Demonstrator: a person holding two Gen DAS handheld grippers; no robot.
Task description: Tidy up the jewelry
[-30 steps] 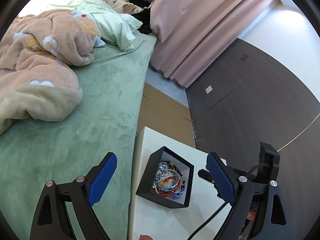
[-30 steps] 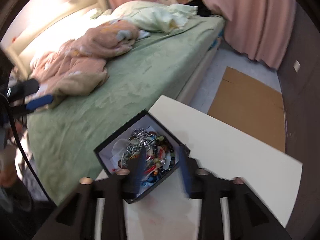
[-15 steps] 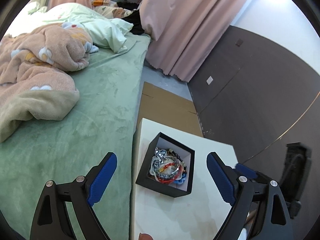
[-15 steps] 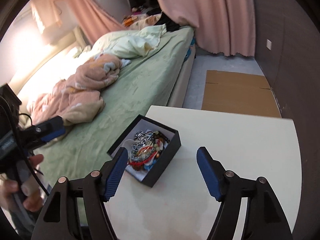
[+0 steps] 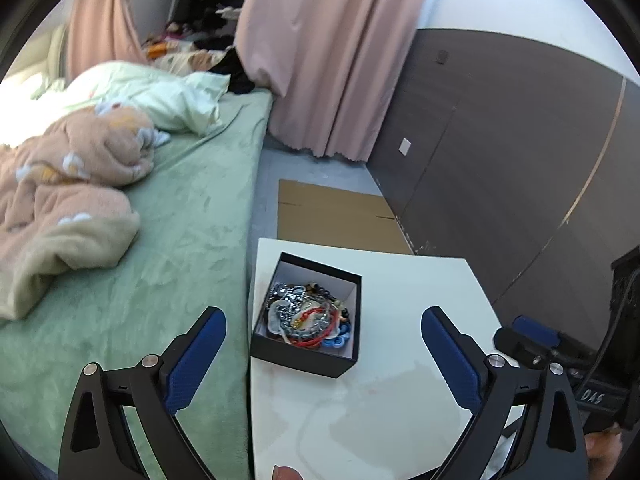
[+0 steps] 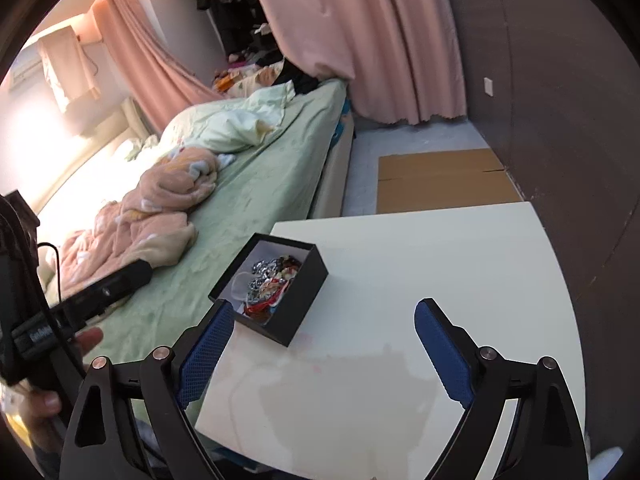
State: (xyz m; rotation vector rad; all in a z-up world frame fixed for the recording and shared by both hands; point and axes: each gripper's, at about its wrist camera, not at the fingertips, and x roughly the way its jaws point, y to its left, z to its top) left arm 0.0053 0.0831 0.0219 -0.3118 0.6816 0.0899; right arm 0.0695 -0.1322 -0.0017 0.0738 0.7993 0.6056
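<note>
Pink curtains (image 5: 320, 52) and a dark wall panel back a bedroom where 1 white table (image 5: 400, 400) stands against 1 green bed (image 5: 192, 240).

From the left wrist, the left gripper (image 5: 323, 354) hangs above the table with its 2 blue pads spread wide and the jaws opening; nothing is between them, and they touch nothing. 1 black box (image 5: 308, 354) sits on the table's corner nearest the bed, open-topped, with a tangle of jewelry (image 5: 308, 316) inside: silver chain, red cord, dark beads, a blue piece. 1 flat sheet of cardboard (image 5: 336, 216) lies on the floor beyond the table. The right gripper's pad shows at the table's right edge.

From the right wrist, the right gripper (image 6: 320, 346) is over the table (image 6: 440, 280), its jaws opening, wide apart and empty. The box (image 6: 298, 308) lies just beyond its left pad, not touching it, jewelry (image 6: 272, 280) still heaped inside. Left of the table, a hand (image 6: 60, 376) grips the other gripper's handle above the bed (image 6: 260, 184).
</note>
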